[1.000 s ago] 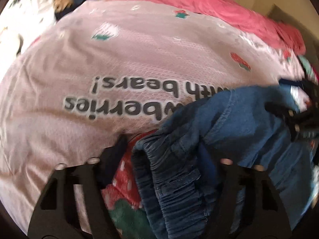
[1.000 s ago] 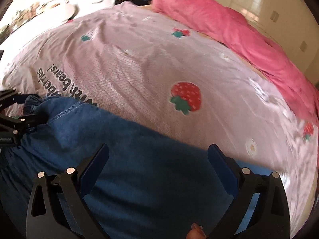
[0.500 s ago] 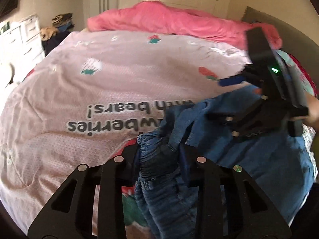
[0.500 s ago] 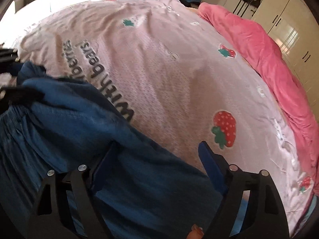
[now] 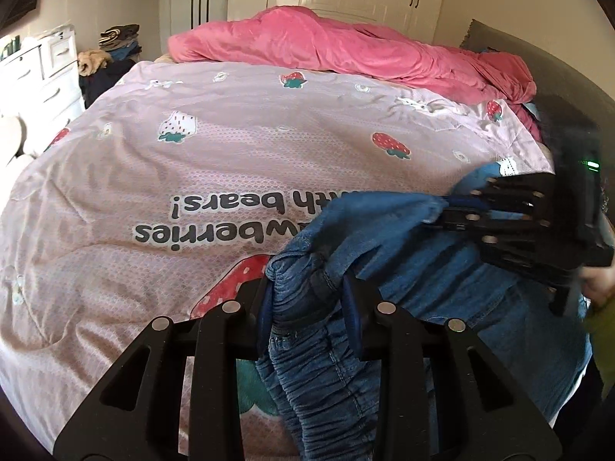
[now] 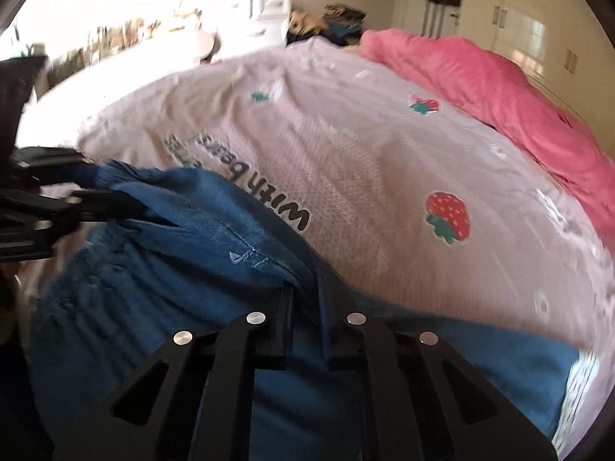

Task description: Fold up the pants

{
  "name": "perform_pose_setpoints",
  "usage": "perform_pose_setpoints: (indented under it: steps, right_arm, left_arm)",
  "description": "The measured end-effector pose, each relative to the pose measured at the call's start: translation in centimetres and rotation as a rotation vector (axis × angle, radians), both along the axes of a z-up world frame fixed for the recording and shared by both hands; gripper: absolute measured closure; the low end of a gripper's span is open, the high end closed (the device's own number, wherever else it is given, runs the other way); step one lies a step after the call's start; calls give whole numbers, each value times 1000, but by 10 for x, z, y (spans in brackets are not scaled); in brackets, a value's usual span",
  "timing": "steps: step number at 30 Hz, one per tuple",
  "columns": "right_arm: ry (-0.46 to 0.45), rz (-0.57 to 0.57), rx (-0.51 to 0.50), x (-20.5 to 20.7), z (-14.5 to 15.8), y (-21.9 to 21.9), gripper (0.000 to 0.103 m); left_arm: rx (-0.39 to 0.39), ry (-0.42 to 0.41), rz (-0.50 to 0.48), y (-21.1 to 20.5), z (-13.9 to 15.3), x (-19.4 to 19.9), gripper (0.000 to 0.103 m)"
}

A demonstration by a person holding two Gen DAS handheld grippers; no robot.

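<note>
I am pinching the blue pants (image 5: pixel 403 269) on the near edge of the bed (image 5: pixel 192 161) — left gripper (image 5: pixel 307 299) clamping the gathered waistband, right gripper (image 6: pixel 303 299) having just closed onto a fabric fold.

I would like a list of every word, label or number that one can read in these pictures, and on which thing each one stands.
"...wberries ...th bears!" printed upside down on the pink bedspread; the jeans cover the first letters.
"with bears!" on the same bedspread, right wrist view; the line under it is too blurred to read.
No readable label shows on the jeans, the left gripper or the right gripper.
</note>
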State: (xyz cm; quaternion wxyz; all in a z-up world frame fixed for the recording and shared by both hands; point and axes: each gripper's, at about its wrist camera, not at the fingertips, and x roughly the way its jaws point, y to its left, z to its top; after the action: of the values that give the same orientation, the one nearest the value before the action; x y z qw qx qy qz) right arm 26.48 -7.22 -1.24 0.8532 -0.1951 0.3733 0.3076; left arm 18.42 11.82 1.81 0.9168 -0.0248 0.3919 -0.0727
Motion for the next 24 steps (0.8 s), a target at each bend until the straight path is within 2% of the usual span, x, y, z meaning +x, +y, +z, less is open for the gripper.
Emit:
perform_pose_setpoints:
  steps: [9, 14, 17, 24]
  right_arm:
    - [-45, -28, 159, -70, 37, -30, 94]
    - [-61, -11, 186, -114, 47, -35, 94]
    - [-35, -6, 217, -138, 44, -37, 94]
    - [-14, -7, 246, -188, 31, -41, 94]
  left_arm:
    - [-9, -79, 6, -9, 19, -24, 80]
    - [-27, -125, 8, -13, 28, -56, 77]
    - [57, -179, 36, -22, 28, -86, 73]
    - [60, -166, 32, -26, 17, -129, 73]
